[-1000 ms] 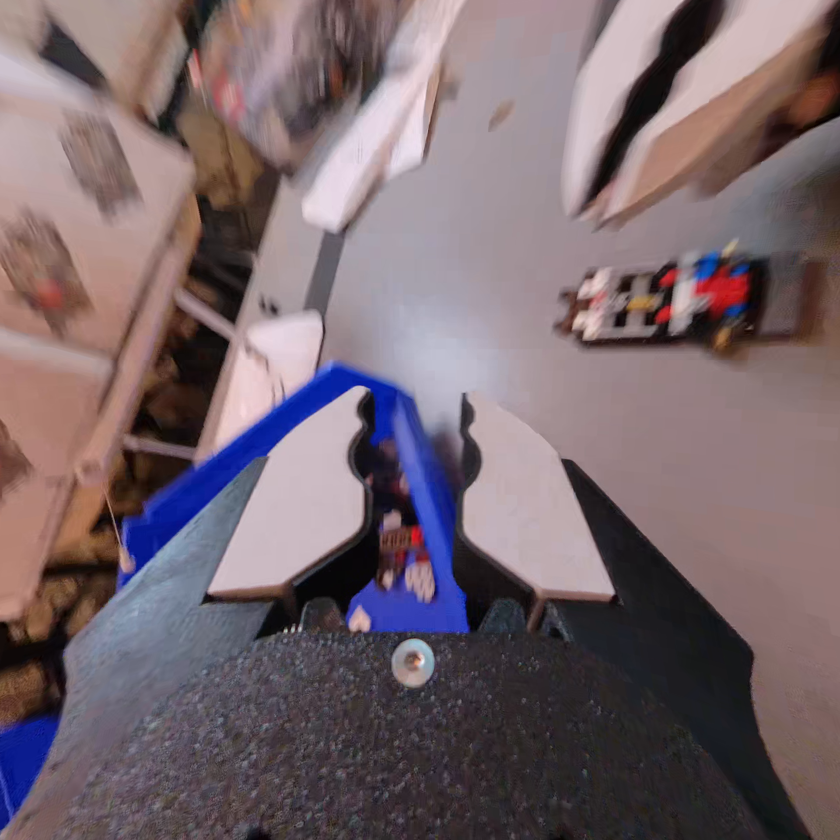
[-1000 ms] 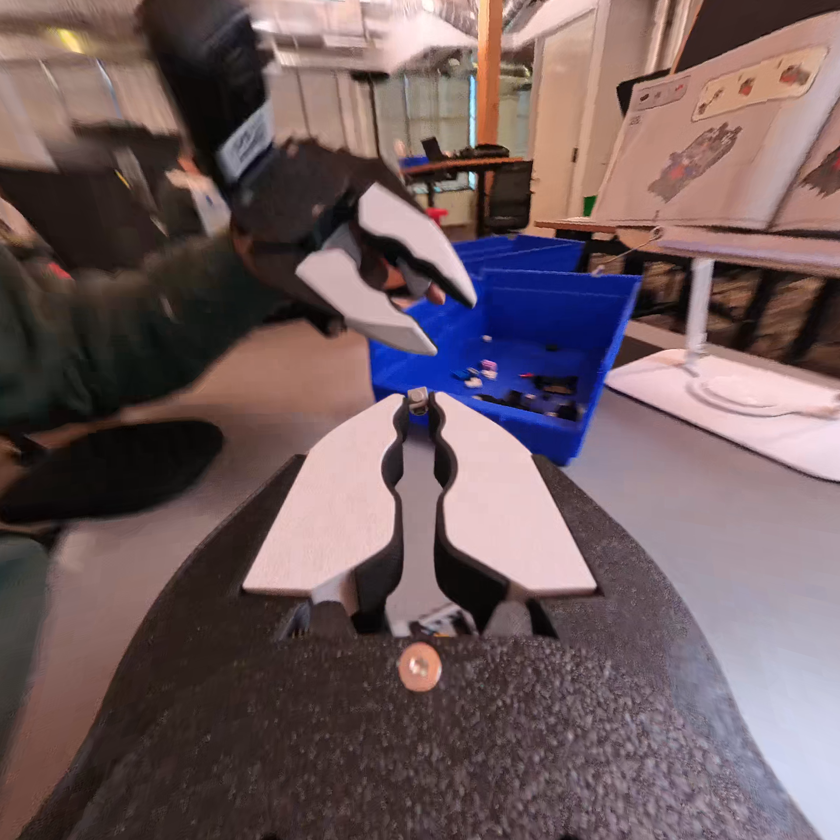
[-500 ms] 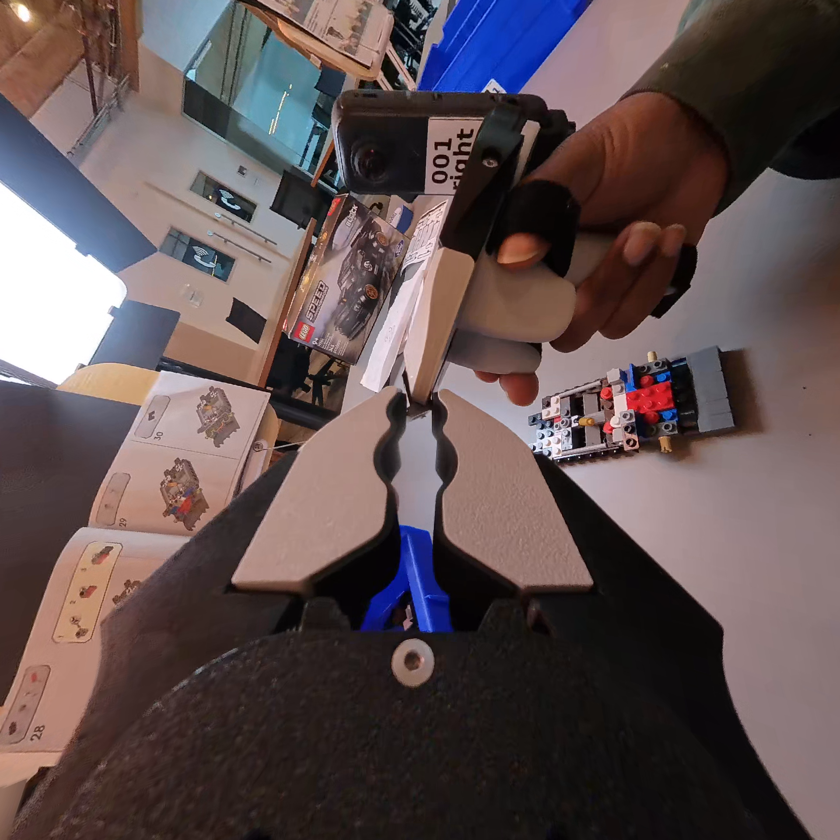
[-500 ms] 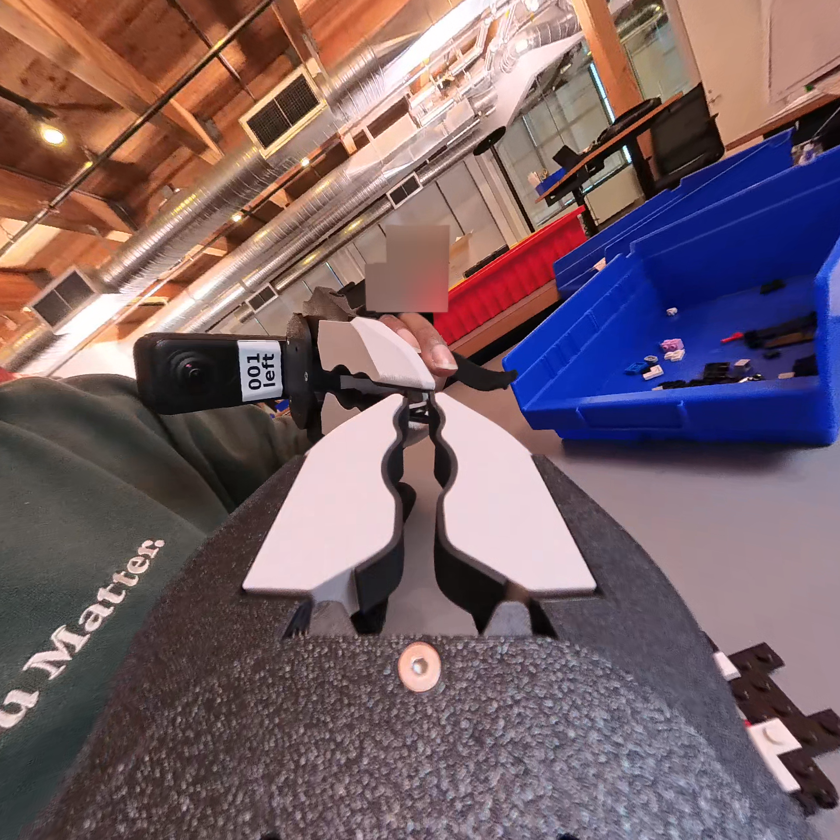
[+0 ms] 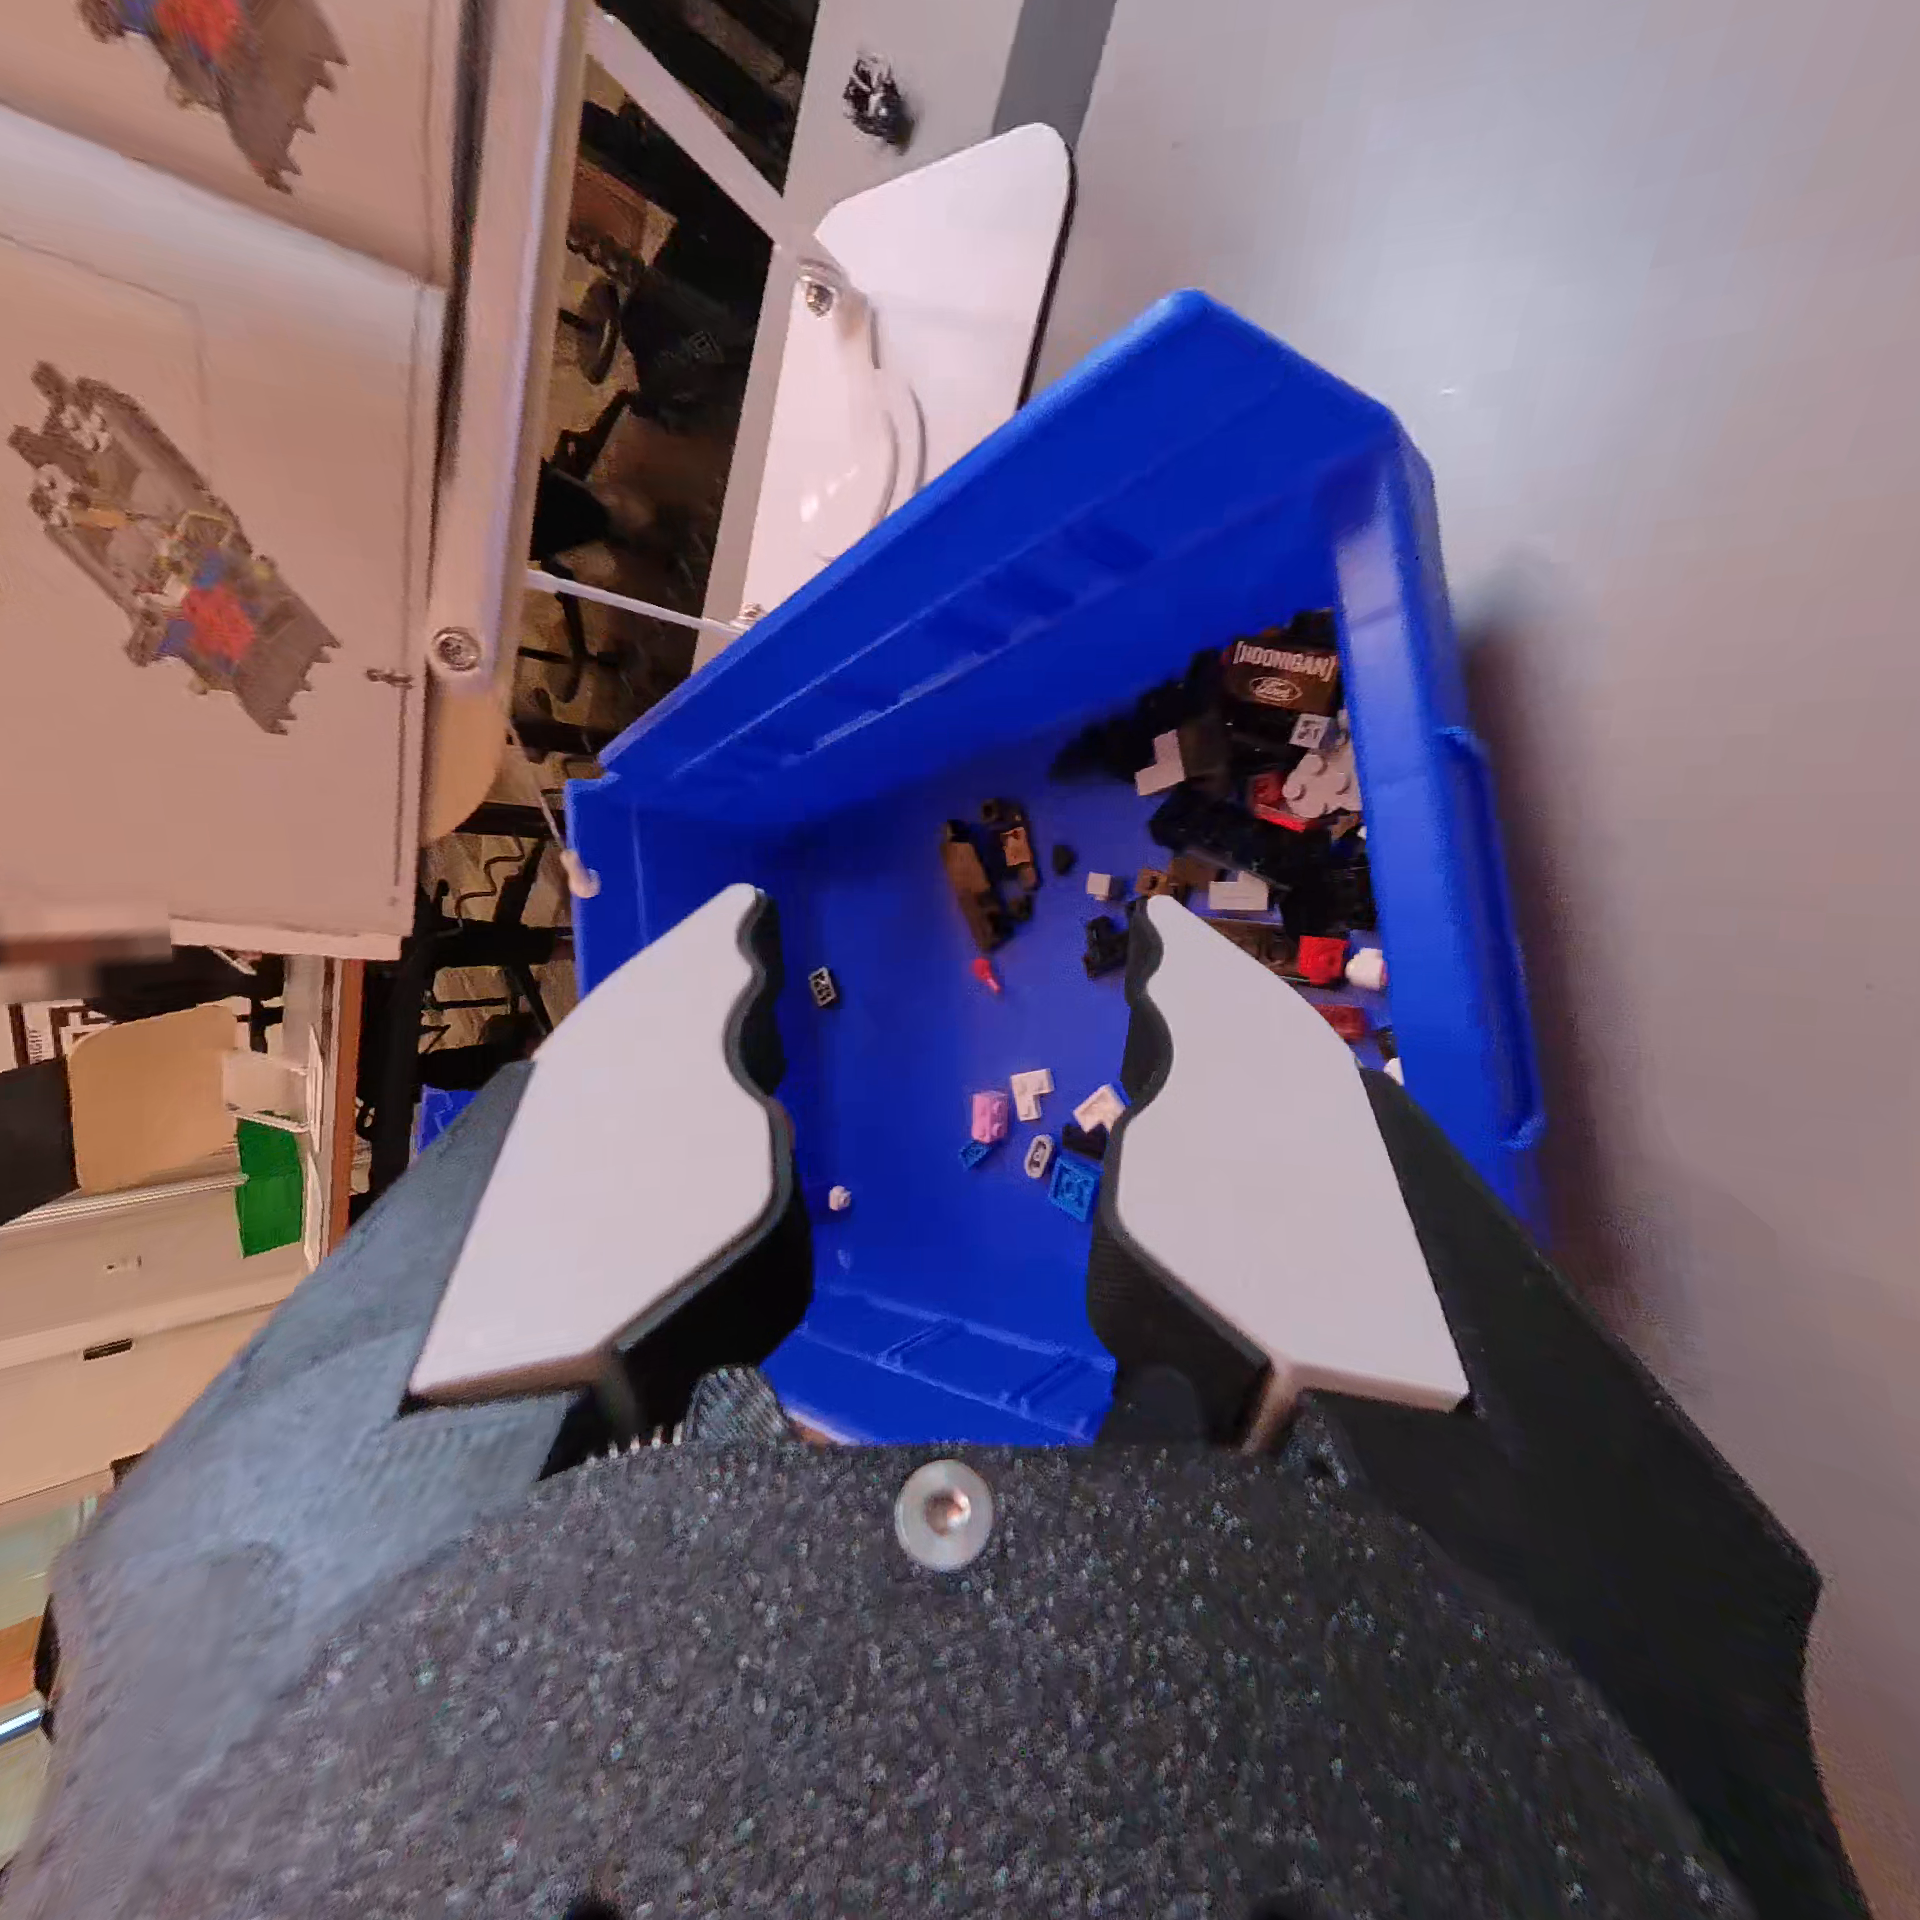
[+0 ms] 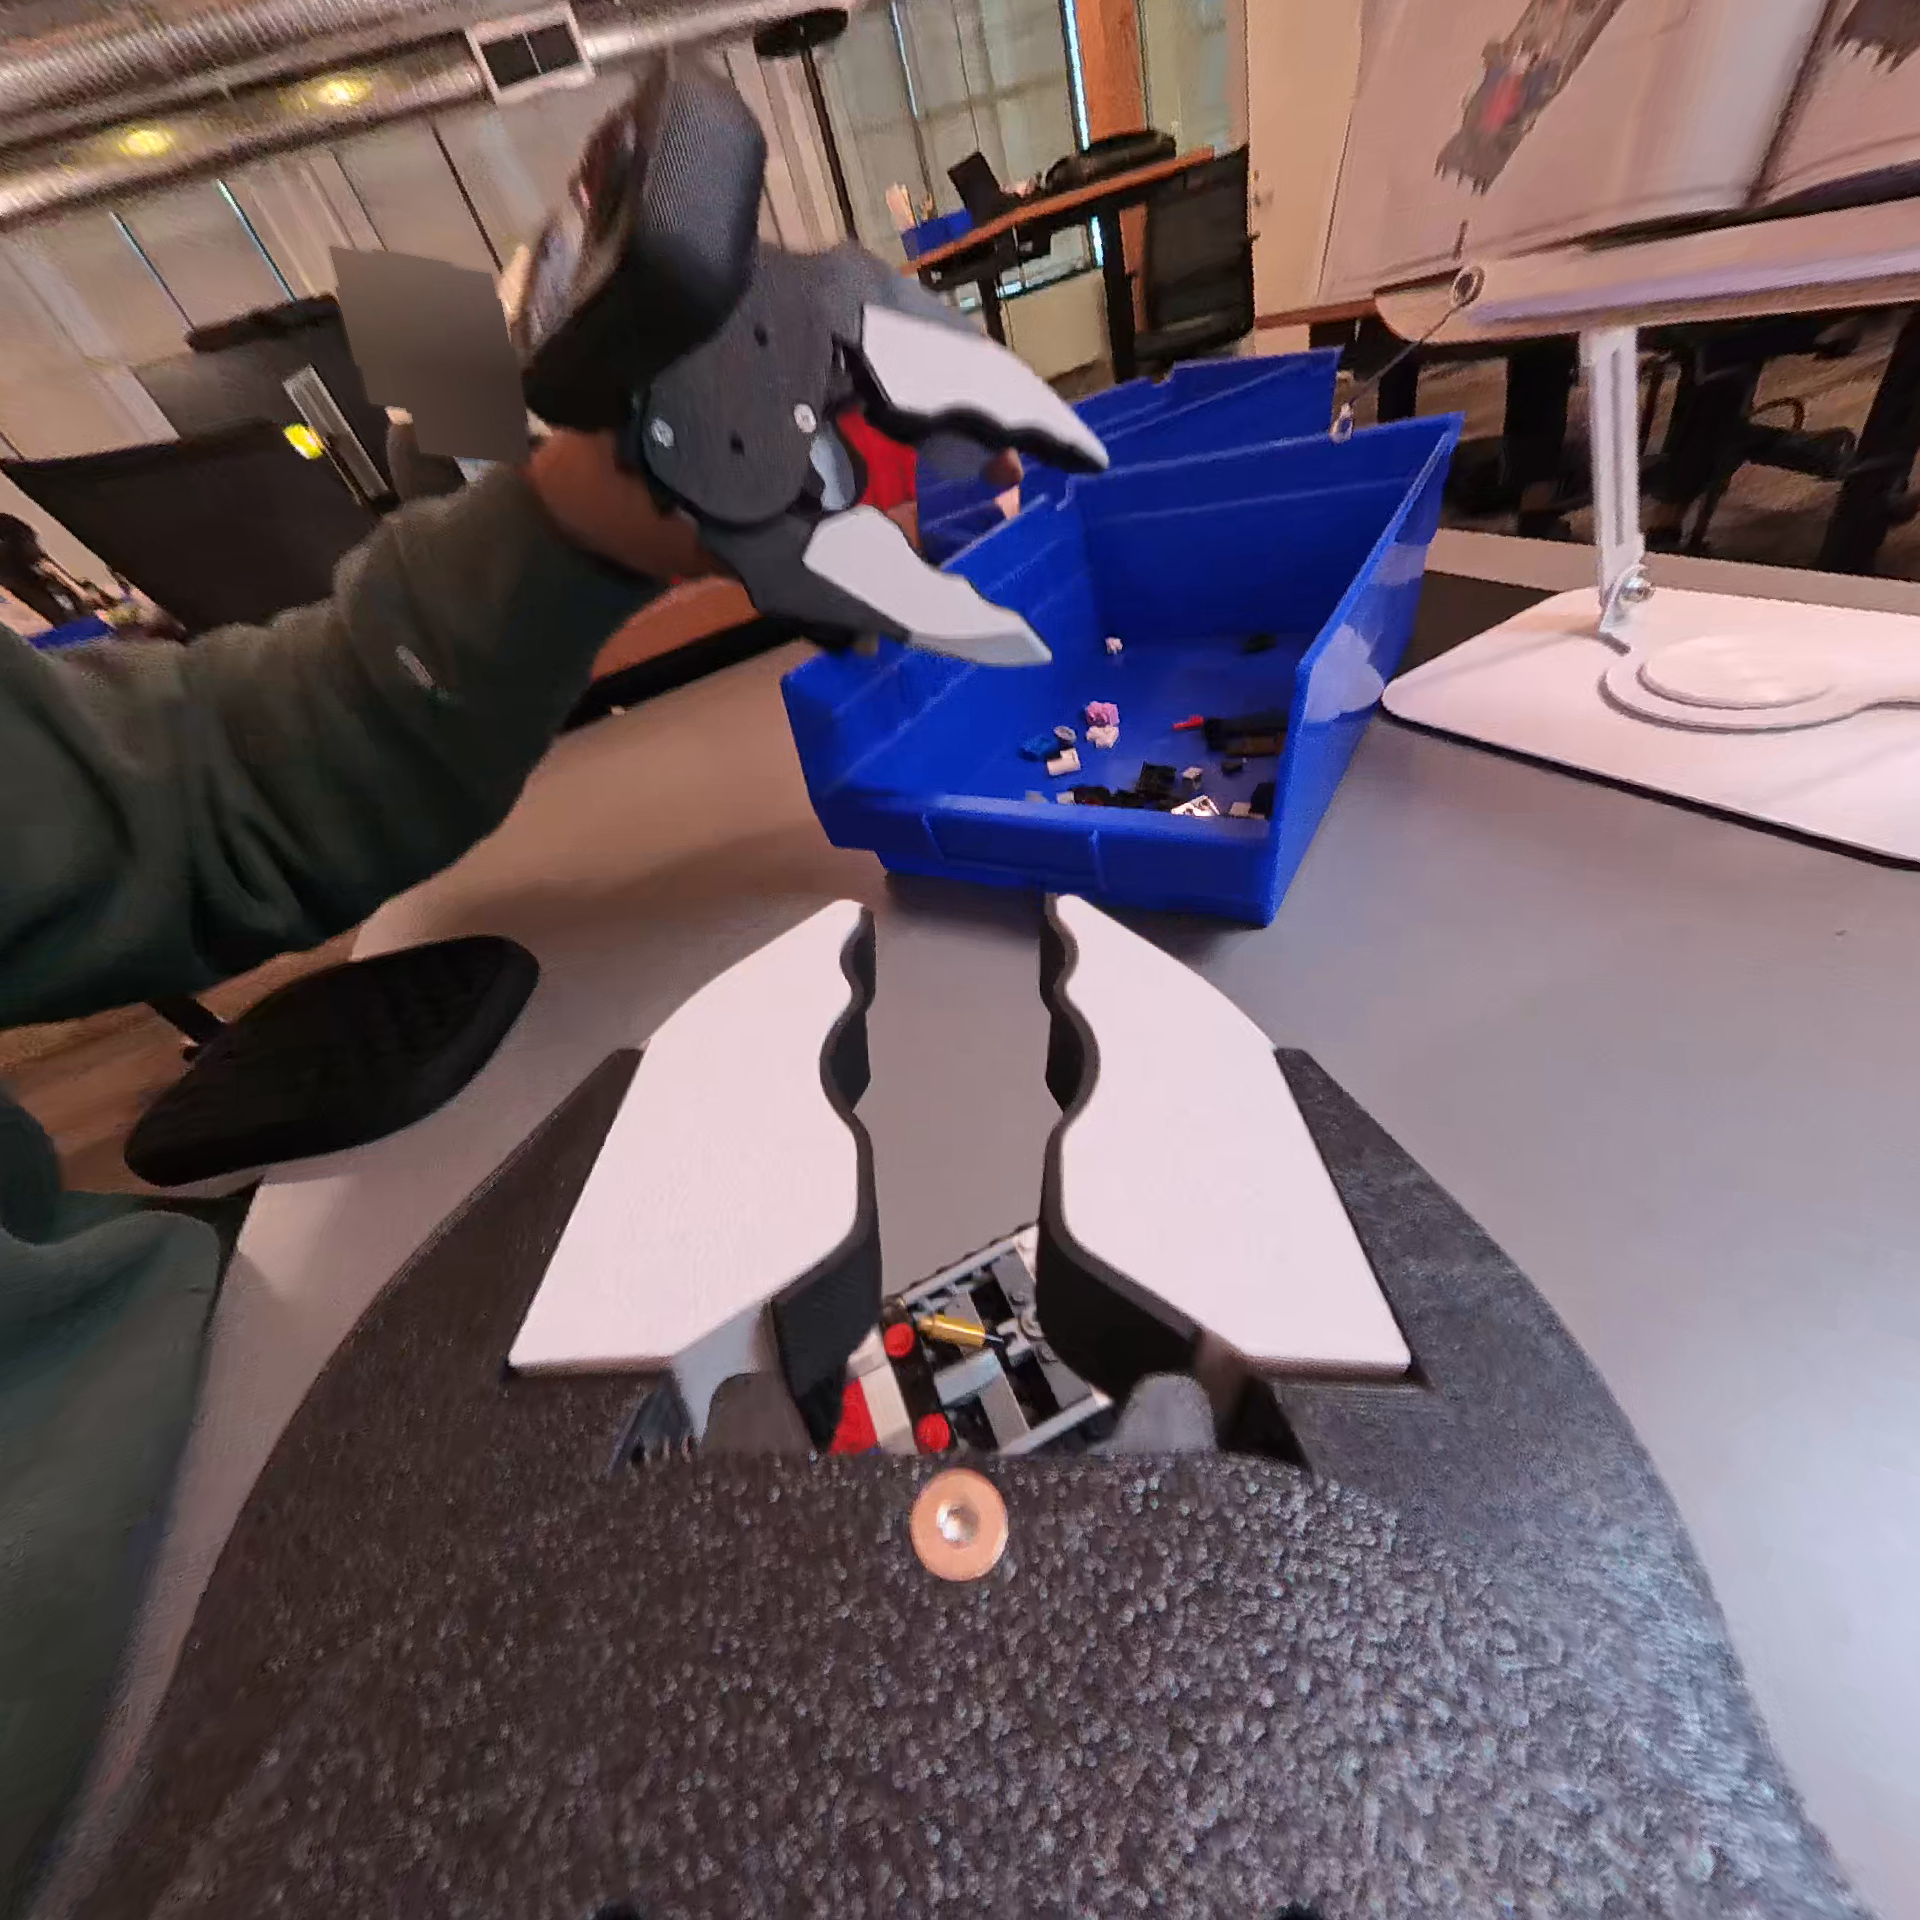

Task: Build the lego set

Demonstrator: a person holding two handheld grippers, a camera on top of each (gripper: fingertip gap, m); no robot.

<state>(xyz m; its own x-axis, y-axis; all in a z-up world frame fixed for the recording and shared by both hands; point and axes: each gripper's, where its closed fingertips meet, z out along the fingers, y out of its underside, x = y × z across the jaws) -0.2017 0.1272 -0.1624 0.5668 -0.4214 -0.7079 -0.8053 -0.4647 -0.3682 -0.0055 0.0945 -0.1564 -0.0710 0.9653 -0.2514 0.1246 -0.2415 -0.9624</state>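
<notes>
My left gripper [image 5: 951, 909] is open and empty, hovering over a blue bin [image 5: 1039, 582] that holds several small loose bricks [image 5: 1247, 821], black, white, pink, red and blue. In the right wrist view the left gripper [image 6: 1070, 556] shows open above the bin's [image 6: 1174, 551] near left corner. My right gripper [image 6: 956, 914] is open and empty above the grey table [image 6: 1558, 1039], just short of the bin. A partly built brick model [image 6: 966, 1361] lies under its fingers, mostly hidden.
A white stand base [image 6: 1714, 707] sits right of the bin and carries an open instruction booklet [image 5: 156, 468]. More blue bins [image 6: 1195, 400] stand behind. A person's dark green sleeve [image 6: 260, 727] reaches in from the left. A black chair part [image 6: 332, 1049] is at the table's left edge. About 20 cm separates my left fingertips from my right.
Both grippers met fingertip to fingertip half a second ago, then parted. The left swung over the bin and opened wide. The right dropped toward the table and opened.
</notes>
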